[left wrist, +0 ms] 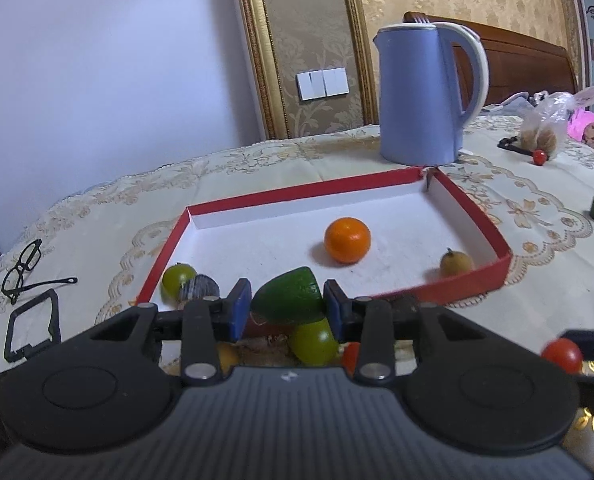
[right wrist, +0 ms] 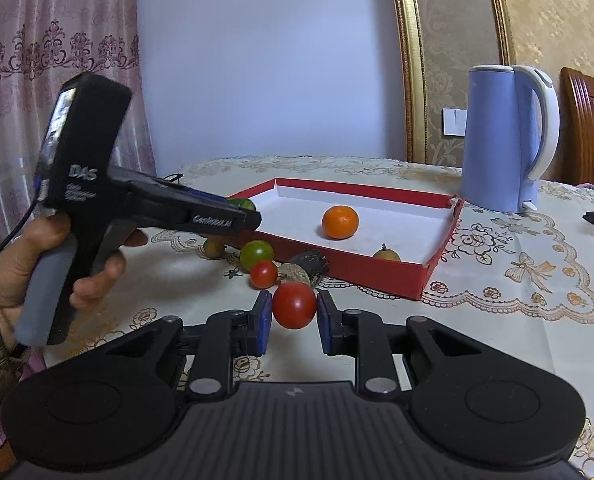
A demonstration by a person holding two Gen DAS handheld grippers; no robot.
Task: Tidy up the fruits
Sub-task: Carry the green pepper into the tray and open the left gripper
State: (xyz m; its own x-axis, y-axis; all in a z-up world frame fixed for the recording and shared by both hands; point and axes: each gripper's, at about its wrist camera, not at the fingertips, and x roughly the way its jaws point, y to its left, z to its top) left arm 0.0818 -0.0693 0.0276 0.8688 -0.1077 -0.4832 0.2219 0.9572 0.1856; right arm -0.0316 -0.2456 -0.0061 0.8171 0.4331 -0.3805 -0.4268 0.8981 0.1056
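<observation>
Fruits on lace tablecloth (right wrist: 497, 280) by red tray (left wrist: 473, 216); left fingers (left wrist: 287, 308) gripping avocado (left wrist: 289, 296), right (right wrist: 294, 312) tomato (right wrist: 294, 304).

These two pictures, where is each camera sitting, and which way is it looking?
Left wrist view: rides on the left gripper, looking along its fingers, shut on a green fruit, toward the red box.
Right wrist view: rides on the right gripper, fingers shut on a red tomato; the person's left hand shows at the left.
Shared: the box, orange, blue kettle and tablecloth.
</observation>
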